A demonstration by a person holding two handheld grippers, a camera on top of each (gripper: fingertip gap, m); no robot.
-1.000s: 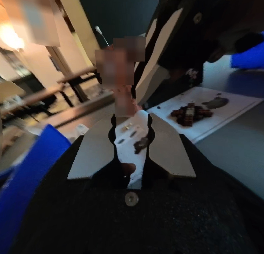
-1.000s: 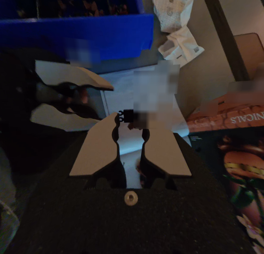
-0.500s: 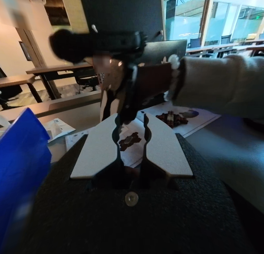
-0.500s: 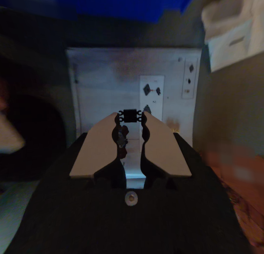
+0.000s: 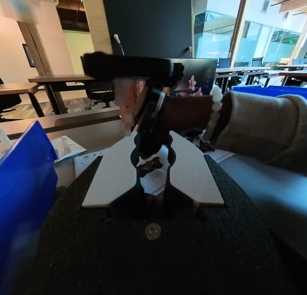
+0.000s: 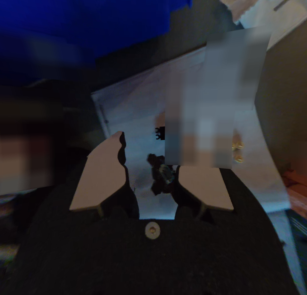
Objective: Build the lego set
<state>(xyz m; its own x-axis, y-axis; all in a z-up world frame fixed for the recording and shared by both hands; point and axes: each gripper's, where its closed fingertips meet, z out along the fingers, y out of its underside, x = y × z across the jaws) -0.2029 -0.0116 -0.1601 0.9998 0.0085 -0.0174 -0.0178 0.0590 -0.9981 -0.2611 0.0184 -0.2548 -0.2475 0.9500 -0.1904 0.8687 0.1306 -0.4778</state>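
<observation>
From the left wrist view we see the left gripper (image 5: 152, 137) with jaws apart and bare, the right gripper (image 5: 149, 144) pointing down at a white instruction sheet (image 5: 154, 180) on the tabletop (image 5: 265, 187). Only the right wrist view shows the right jaws spread wide, a small black clip piece (image 6: 160, 133) apart from them over the sheet, and a dark brick cluster (image 6: 162, 174) below.

A blue bin (image 5: 25, 179) stands at the left edge, a white packet (image 5: 66, 147) just beside it on the grey table (image 5: 265, 184). Behind are dark desks (image 5: 58, 81), an office chair (image 5: 99, 94) and glass partitions (image 5: 249, 42) (brightly lit).
</observation>
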